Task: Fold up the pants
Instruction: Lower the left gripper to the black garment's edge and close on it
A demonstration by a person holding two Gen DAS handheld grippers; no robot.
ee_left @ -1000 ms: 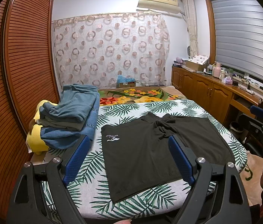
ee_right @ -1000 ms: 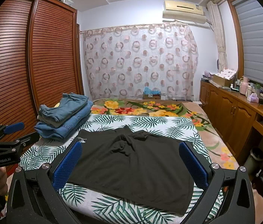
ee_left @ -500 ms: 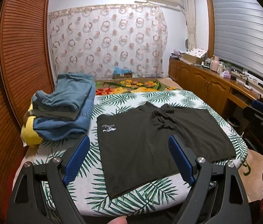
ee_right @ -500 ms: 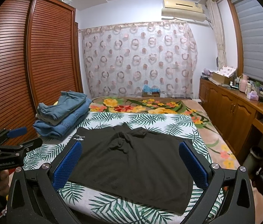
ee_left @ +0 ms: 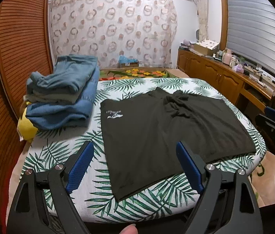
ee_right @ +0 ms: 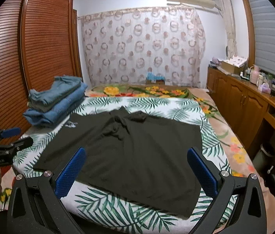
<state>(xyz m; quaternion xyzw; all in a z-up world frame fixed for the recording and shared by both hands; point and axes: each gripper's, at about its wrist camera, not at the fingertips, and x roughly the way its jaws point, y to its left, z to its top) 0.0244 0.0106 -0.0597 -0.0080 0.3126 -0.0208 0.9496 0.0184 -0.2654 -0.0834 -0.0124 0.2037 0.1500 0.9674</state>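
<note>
**Pants laid flat, first fold not yet begun**

The black pants lie spread on the bed with its palm-leaf cover, the waist bunched a little at the far middle and the nearer hems running along the bed's front edge; nothing is doubled over, so I judge the task to be at its opening step, the approach to a first grasp; the left gripper hangs above the near left part of the cloth with its jaws wide apart and empty; the right gripper is likewise spread and holds nothing, over the near right part; a stack of folded jeans sits at the far left, apart from the pants; the next move likely calls for lowering both grippers to one side's edge, pinching only the cloth and not the cover beneath, then carrying it across evenly.
</note>
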